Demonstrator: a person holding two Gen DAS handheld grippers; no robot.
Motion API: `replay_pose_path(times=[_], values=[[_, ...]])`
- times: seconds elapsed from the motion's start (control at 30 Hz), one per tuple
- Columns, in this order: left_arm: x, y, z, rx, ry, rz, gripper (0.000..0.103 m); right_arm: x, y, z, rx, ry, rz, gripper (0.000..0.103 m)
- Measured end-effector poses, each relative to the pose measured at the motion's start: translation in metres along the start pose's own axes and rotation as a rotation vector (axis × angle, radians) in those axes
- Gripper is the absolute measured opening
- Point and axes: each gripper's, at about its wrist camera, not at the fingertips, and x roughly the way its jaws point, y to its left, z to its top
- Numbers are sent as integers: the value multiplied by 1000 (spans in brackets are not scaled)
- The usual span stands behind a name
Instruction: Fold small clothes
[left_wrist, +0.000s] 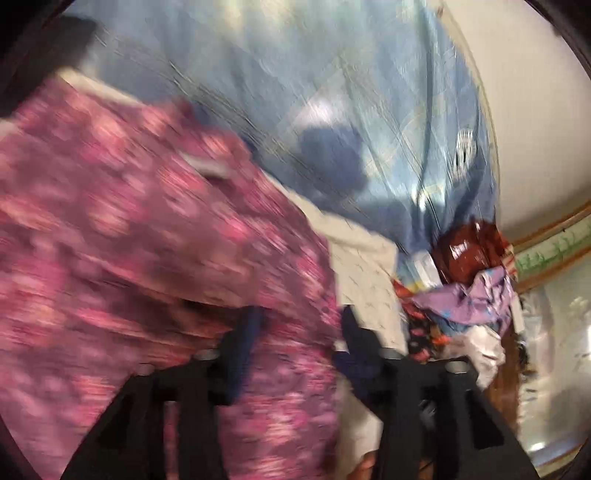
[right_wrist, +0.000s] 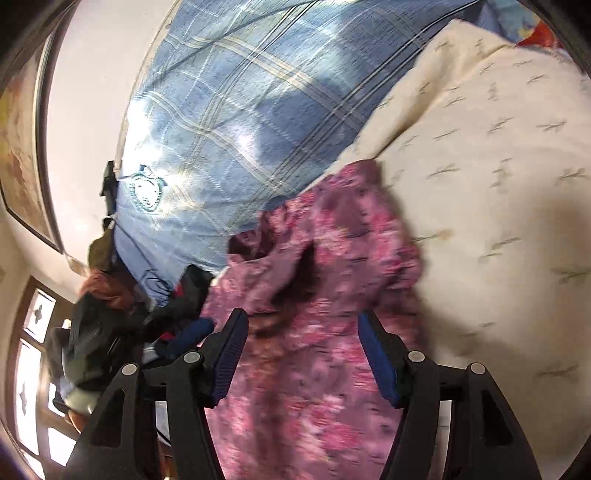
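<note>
- The pink floral garment (right_wrist: 317, 280) is the piece being worked. It lies rumpled on a cream sheet (right_wrist: 491, 155) printed with small sprigs, which looks to cover a bed, and its far edge touches the blue checked quilt (right_wrist: 236, 110).
- In the right wrist view the cloth bunches into a raised fold with a dark hollow in it. In the left wrist view it spreads wide and flatter, though blur hides the seams and hems, so I cannot tell which kind of garment it is.
- I judge the step to be a release between folds: the cloth is laid down but not yet a neat packet.
- The right tongs (right_wrist: 303, 354) stand open over the garment, blue pads clear on either side of the cloth and nothing pinched.
- The left tongs (left_wrist: 299, 339) are open too, straddling the garment's edge where it meets the sheet; no cloth looks clamped, though blur makes this less sure.
- The next move probably calls for finding a hem or corner, flattening the hump, then closing both tongs on one edge to carry it across.
- Beyond the garment, a heap of mixed clothes (left_wrist: 465, 306) sits beside the quilt, presumably awaiting folding.
</note>
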Motion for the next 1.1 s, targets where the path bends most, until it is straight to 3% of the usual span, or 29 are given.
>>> replay_pose_path(times=[0.17, 0.37, 0.43, 0.47, 0.57, 0.6, 0.73, 0.83, 0.9, 0.93, 1.0, 1.03, 1.07, 1.1], values=[[-58, 63, 7, -33, -121, 115, 55, 40, 15, 2, 41, 37, 21, 72], [-94, 137, 15, -233, -200, 153, 54, 97, 24, 11, 128, 62, 62, 69], [-99, 152, 20, -279, -201, 134, 53, 109, 27, 16, 121, 66, 26, 24], [-99, 152, 22, -284, -206, 126, 54, 110, 31, 21, 106, 70, 33, 14], [-103, 160, 21, -268, -213, 136, 54, 74, 46, 41, 19, -69, 76, 14], [-102, 163, 21, -272, -210, 133, 54, 60, 47, 47, -18, -112, 42, 14], [-73, 172, 19, -335, -151, 89, 54, 55, 23, 49, -31, -44, -107, 15], [-45, 170, 17, -334, -122, 100, 54, 55, 6, 42, 35, -21, -74, 27], [-37, 168, 16, -324, -109, 109, 54, 54, -7, 41, 116, -44, -42, 44], [-35, 166, 17, -321, -110, 118, 54, 55, -12, 41, 158, -58, -31, 45], [-34, 165, 20, -315, -109, 132, 54, 56, -24, 46, 249, -84, -4, 41], [-33, 164, 23, -315, -105, 133, 54, 60, -21, 51, 258, -80, 21, 35], [-35, 163, 24, -313, -104, 140, 54, 59, -16, 58, 232, -77, 32, 6], [-36, 161, 25, -307, -109, 145, 54, 51, 0, 65, 144, -111, 15, 6]])
